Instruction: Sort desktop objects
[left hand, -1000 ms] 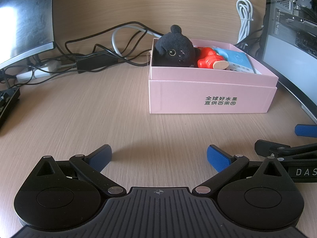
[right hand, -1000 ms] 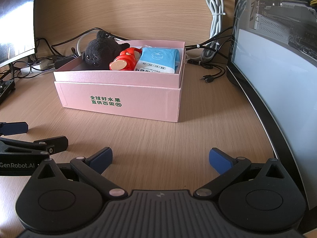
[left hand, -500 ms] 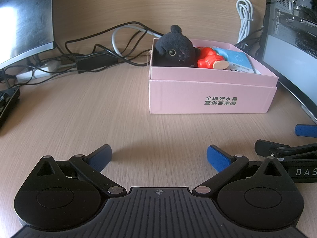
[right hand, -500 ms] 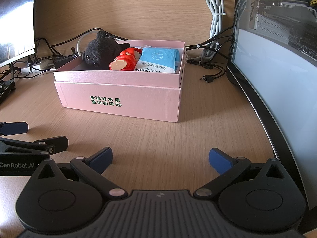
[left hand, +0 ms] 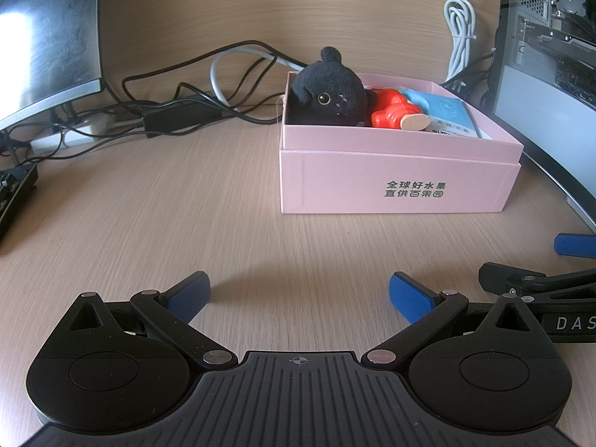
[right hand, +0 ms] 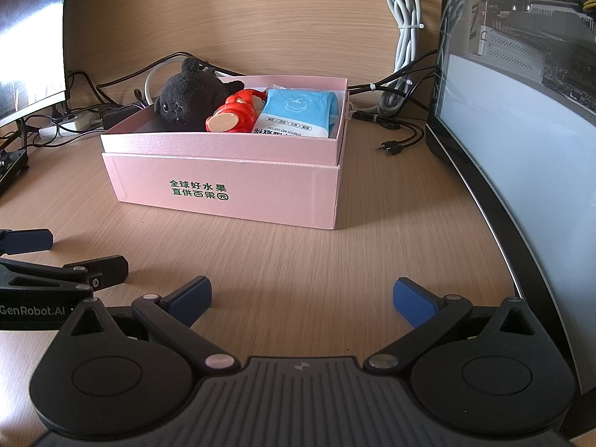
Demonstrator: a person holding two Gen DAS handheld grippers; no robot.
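Observation:
A pink box (left hand: pixel 395 182) (right hand: pixel 231 190) with green lettering stands on the wooden desk. Inside it lie a black plush toy (left hand: pixel 329 93) (right hand: pixel 193 98), a red figurine (left hand: pixel 393 113) (right hand: pixel 234 113) and a blue packet of wet tissues (left hand: pixel 449 111) (right hand: pixel 298 113). My left gripper (left hand: pixel 300 292) rests low on the desk in front of the box, open, nothing between its blue pads. My right gripper (right hand: pixel 301 296) sits beside it to the right, also open and empty. Each wrist view catches the other gripper at its edge.
A tangle of black and grey cables (left hand: pixel 178 108) and a power strip (left hand: pixel 70 134) lie behind the box on the left. A monitor (left hand: pixel 44 37) stands at far left, a curved screen (right hand: pixel 521 141) along the right. A white coiled cable (right hand: pixel 404 26) hangs on the back wall.

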